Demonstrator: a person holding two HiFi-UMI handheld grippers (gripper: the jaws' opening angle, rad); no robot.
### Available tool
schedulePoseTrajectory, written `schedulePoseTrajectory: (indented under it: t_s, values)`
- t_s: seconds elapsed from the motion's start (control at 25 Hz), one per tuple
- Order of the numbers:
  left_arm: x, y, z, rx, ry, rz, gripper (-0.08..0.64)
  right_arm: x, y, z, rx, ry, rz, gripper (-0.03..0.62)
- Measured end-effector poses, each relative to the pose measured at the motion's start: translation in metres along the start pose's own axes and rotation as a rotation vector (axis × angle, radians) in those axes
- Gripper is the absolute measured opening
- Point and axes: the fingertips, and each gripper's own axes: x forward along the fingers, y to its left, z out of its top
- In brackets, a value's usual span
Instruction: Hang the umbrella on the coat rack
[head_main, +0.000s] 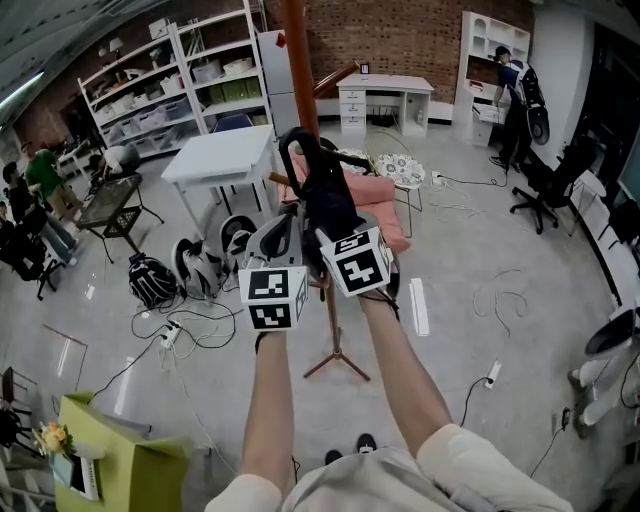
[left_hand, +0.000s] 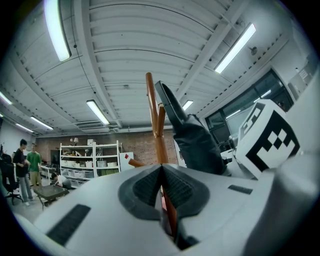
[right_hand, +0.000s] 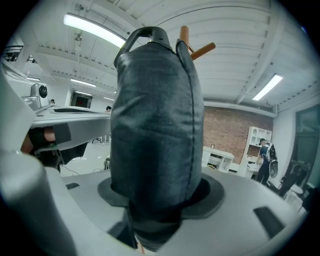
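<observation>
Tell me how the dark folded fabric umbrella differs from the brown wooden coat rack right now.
The dark folded fabric umbrella is bulky and soft; the brown wooden coat rack is a thin, rigid pole with pegs. The umbrella is clamped in the right gripper, off the floor; the rack stands on its own legs. Both stand roughly upright.

Setting was recorded as a large open lab or workshop hall. A brick wall (head_main: 400, 35) was noted at the far end, under a ribbed ceiling (left_hand: 140, 45) fitted with tube lights (left_hand: 56, 27). White shelving (head_main: 170, 90) stocked with storage bins (head_main: 150, 118) was seen along one side, with a white table (head_main: 225, 155) and a white desk (head_main: 385, 95) nearby. Office chairs (head_main: 550, 185) were observed at the right. Loose cables (head_main: 500, 295) and a power strip (head_main: 492, 374) were found across the grey floor (head_main: 480, 240). Several people (left_hand: 27, 165) were seen standing about.
</observation>
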Motion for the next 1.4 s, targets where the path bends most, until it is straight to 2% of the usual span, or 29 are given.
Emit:
schedulePoseTrajectory:
  t_s: [0.16, 0.92, 1.24, 1.4]
  values:
    - [0.004, -0.002, -0.007, -0.004, 0.010, -0.007, 0.008, 0.004, -0.005, -0.007, 0.028, 0.007, -0.012, 0.247]
    - [0.010, 0.003, -0.024, -0.006, 0.036, -0.024, 0.008, 0.024, -0.018, -0.017, 0.038, 0.061, -0.097, 0.247]
    - [0.012, 0.000, -0.027, -0.012, 0.042, -0.036, 0.008, 0.022, -0.025, -0.018, 0.030, 0.098, -0.166, 0.247]
    - [0.017, -0.003, -0.027, -0.010, 0.041, -0.046, 0.008, 0.025, -0.032, -0.028, 0.053, 0.152, -0.204, 0.247]
